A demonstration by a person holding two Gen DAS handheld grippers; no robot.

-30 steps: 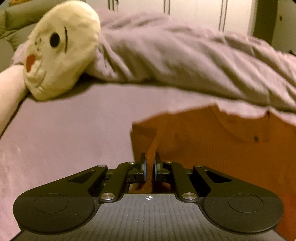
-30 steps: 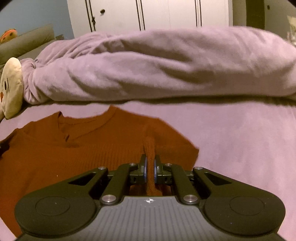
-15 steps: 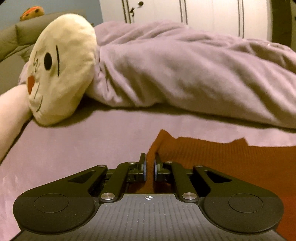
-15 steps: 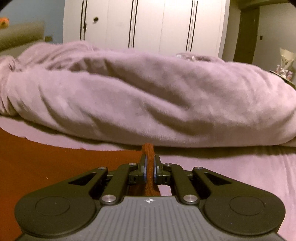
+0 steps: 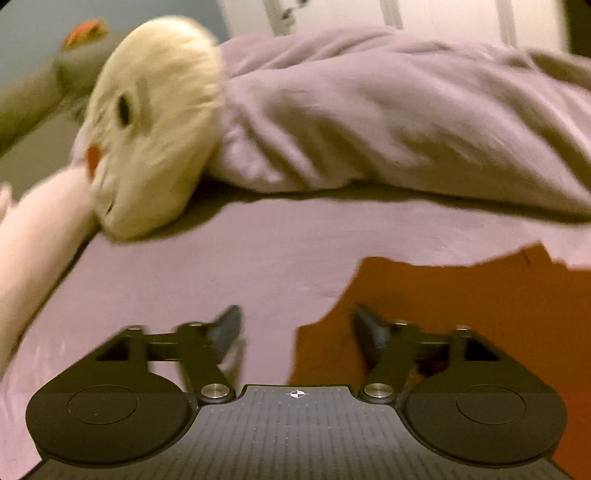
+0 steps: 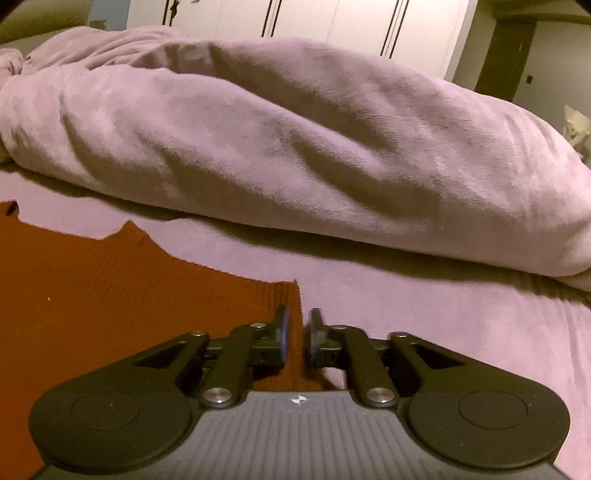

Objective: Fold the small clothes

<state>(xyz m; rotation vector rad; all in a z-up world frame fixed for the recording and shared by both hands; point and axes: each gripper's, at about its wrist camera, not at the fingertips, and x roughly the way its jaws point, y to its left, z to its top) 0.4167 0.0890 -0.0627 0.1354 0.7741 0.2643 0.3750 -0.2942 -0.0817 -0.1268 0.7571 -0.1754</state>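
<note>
A rust-orange knit sweater (image 5: 461,306) lies flat on the lilac bed sheet (image 5: 221,266). In the left wrist view its left edge runs between my fingers. My left gripper (image 5: 295,321) is open wide and holds nothing; its right finger is over the sweater, its left finger over the sheet. In the right wrist view the sweater (image 6: 110,295) fills the lower left, and its right corner lies just ahead of my right gripper (image 6: 296,325). The right jaws are parted by a narrow gap, with the sweater's edge lying loose between them.
A rolled lilac blanket (image 5: 388,110) lies across the bed behind the sweater and also shows in the right wrist view (image 6: 295,140). A cream plush toy (image 5: 151,129) with a pale limb (image 5: 33,251) lies at the far left. White wardrobe doors (image 6: 332,22) stand behind.
Both grippers carried pinched sweater edges forward toward the blanket and lowered them. The left gripper has opened wide and let go. The right jaws have parted slightly and released the cloth.
</note>
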